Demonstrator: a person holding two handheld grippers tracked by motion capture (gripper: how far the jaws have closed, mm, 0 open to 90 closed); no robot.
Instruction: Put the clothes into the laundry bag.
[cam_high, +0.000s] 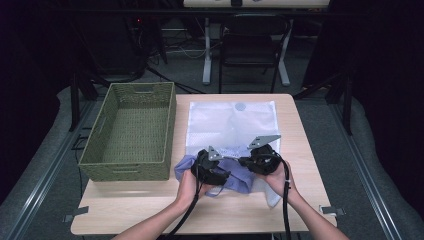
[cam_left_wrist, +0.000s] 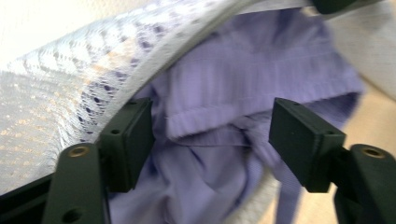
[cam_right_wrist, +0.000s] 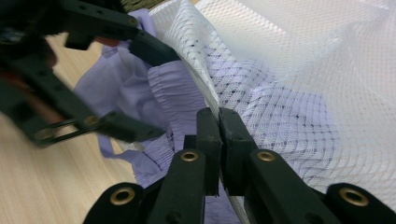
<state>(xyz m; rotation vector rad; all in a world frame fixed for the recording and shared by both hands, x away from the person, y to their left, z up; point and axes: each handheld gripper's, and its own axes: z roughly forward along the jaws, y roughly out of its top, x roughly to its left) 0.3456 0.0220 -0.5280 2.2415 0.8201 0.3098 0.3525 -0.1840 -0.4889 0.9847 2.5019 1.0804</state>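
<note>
Lavender cloth, a garment (cam_high: 235, 180) of some kind, sits half inside the mouth of the white mesh bag (cam_high: 232, 122) on the surface (cam_high: 150, 210). Our right gripper (cam_right_wrist: 218, 122) is clamped on the bag's rim, holding it up; our left gripper (cam_left_wrist: 210, 135) stands open around the cloth, apparently not pinching it. We judge stuffing is underway: next, regrip and push deeper. The woven basket (cam_high: 127, 132) left of the bag obstructs nothing.

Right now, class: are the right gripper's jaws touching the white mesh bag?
Touching. The right gripper view shows the right gripper with jaws shut on the rim of the white mesh bag.
</note>
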